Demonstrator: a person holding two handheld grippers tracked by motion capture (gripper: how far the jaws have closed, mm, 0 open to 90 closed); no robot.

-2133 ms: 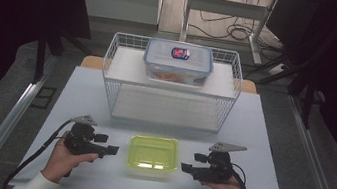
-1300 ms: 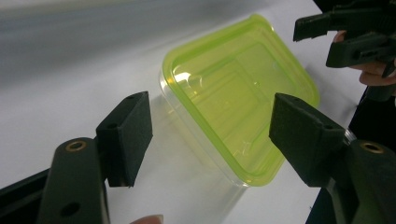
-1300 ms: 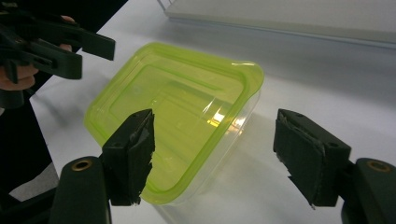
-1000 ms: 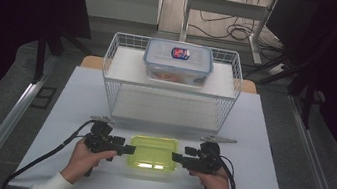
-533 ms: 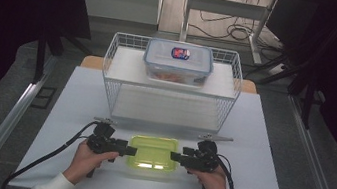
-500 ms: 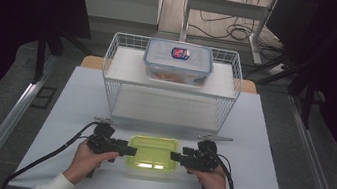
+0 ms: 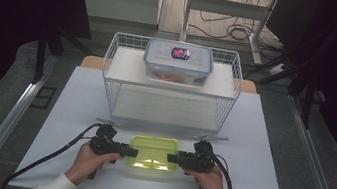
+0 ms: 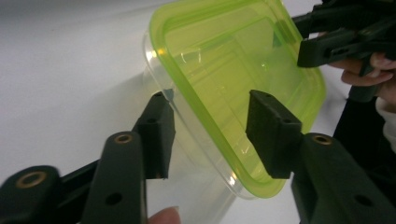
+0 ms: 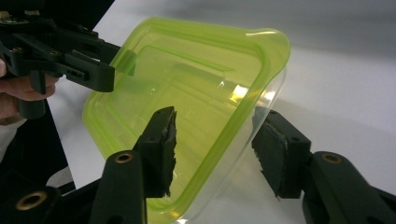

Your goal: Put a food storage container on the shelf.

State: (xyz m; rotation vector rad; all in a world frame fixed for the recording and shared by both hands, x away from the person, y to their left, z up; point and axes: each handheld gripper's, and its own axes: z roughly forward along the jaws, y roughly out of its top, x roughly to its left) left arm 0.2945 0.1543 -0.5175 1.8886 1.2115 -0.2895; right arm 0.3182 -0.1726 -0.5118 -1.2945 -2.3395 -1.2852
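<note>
A clear container with a lime-green lid [image 7: 153, 157] lies at the front middle of the white table [image 7: 79, 101]. My left gripper [image 7: 127, 150] reaches in at its left end, my right gripper [image 7: 173, 158] at its right end. In the left gripper view the container's rim [image 8: 224, 60] passes between the jaws of the left gripper [image 8: 210, 133], one jaw outside the clear wall and one over the lid. The right gripper [image 9: 215, 140] straddles the opposite rim [image 9: 187, 79] the same way. Both pairs of jaws have just been closing, and a gap still shows at the pads.
A white wire rack [image 7: 109, 73] stands behind the container at mid-table. On its upper shelf rests a clear box with a blue-rimmed lid [image 7: 177, 63] and food inside. Black cables trail from both grippers toward the front edge.
Both grippers came in from the sides to the green-lidded container's two ends, and their jaws narrowed around its rim. The container has stayed in place.
</note>
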